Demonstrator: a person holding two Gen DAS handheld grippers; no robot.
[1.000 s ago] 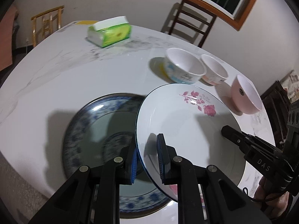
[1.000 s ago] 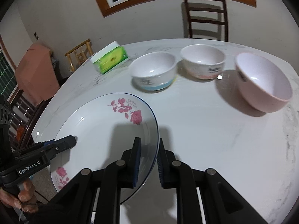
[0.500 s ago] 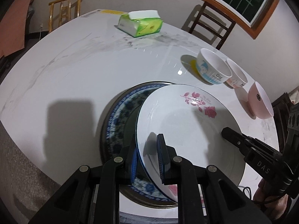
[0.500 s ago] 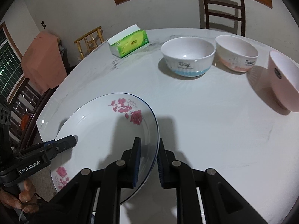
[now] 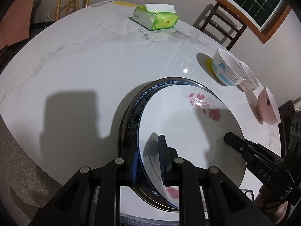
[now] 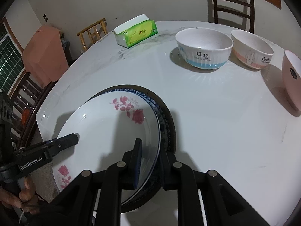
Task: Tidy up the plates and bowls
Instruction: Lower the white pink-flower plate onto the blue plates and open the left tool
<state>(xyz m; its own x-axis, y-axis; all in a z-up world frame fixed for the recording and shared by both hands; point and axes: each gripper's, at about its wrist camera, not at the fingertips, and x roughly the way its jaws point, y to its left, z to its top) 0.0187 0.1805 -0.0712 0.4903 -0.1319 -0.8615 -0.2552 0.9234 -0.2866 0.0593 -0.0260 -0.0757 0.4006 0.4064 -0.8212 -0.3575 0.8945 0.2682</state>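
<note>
A white plate with pink roses (image 5: pixel 188 130) (image 6: pixel 105 130) lies almost centred on a larger blue-patterned plate (image 5: pixel 135 103) (image 6: pixel 165 124) near the table's front edge. My left gripper (image 5: pixel 149 158) clamps the white plate's left rim. My right gripper (image 6: pixel 150 162) straddles its right rim with the jaws slightly parted; whether the pads still touch is unclear. Each gripper also shows in the other's view, the right one (image 5: pixel 244 146) and the left one (image 6: pixel 62 141). Three bowls stand behind: the blue "Dog" bowl (image 6: pixel 203 47) (image 5: pixel 227 69), the pink "Rabbit" bowl (image 6: pixel 252 49), and a plain pink bowl (image 6: pixel 291 79) (image 5: pixel 269 107).
A green tissue pack (image 5: pixel 156 17) (image 6: pixel 135 32) lies at the back of the white marble table (image 5: pixel 84 60). Wooden chairs (image 6: pixel 233 5) stand around it. The table edge (image 6: pixel 43 124) runs close beside the plates.
Both grippers have carried the white plate leftward and down over the blue-patterned plate, which now shows only as a rim around it. The right jaws have widened slightly.
</note>
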